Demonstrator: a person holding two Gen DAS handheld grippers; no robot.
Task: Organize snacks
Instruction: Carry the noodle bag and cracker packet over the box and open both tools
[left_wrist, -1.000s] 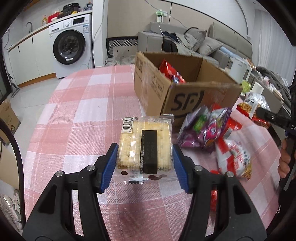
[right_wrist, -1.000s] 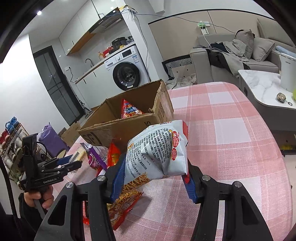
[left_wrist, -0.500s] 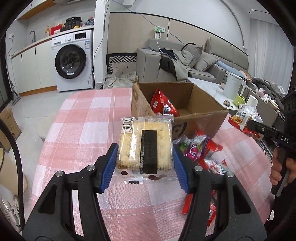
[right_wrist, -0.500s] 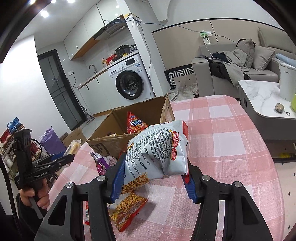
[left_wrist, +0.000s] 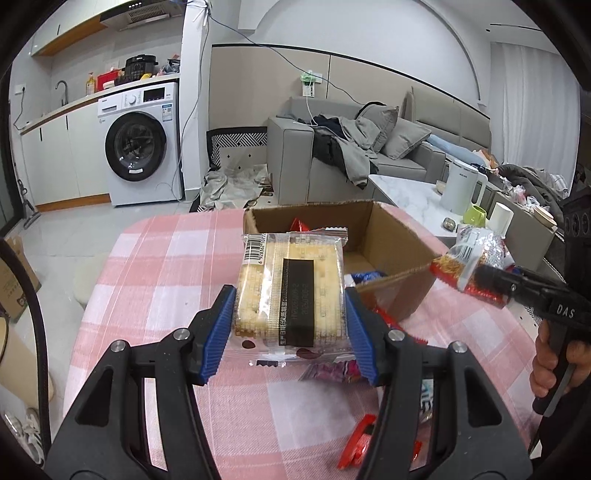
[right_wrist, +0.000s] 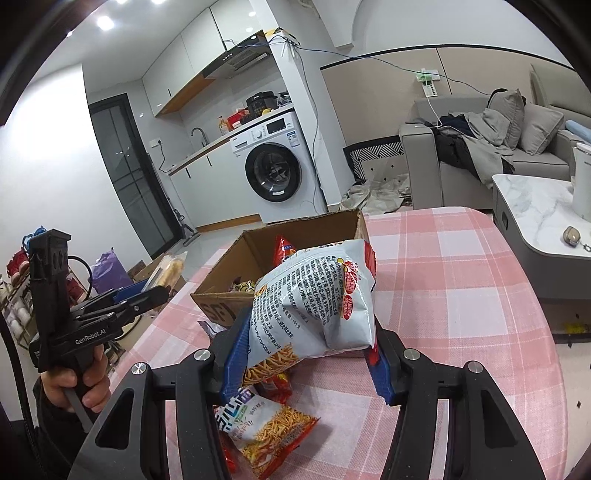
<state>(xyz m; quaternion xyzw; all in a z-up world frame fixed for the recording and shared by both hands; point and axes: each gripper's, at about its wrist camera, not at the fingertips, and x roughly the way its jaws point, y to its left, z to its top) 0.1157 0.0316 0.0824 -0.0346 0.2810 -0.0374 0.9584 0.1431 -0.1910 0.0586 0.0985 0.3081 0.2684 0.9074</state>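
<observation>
Two packets are off the table, one in each of my grippers. My left gripper (left_wrist: 290, 325) has its blue pads pressed against both long sides of a clear-wrapped cracker pack (left_wrist: 291, 291), barcode at the far left corner, black label strip down its middle. I hold it above the pink checked tablecloth (left_wrist: 155, 273), just on the near side of the open cardboard box (left_wrist: 399, 236).

My right gripper (right_wrist: 304, 354) is closed around a puffy silver-white snack bag (right_wrist: 314, 306) with red round stickers and printed text facing me; its lower edge shows fried sticks. The bag hangs in front of the box's near right corner, above the cloth.

Inside the box, at the far wall, a red packet (right_wrist: 282, 249) stands upright, and something yellowish lies on the bottom, too hidden to name. On the table near me lies a fried-stick snack packet (right_wrist: 266, 432) beside a small red packet (right_wrist: 275, 384), both under my right gripper. From the left wrist view, a purple-pink wrapper (left_wrist: 332, 371) lies below the crackers and a red wrapper (left_wrist: 360, 439) nearer me.
</observation>
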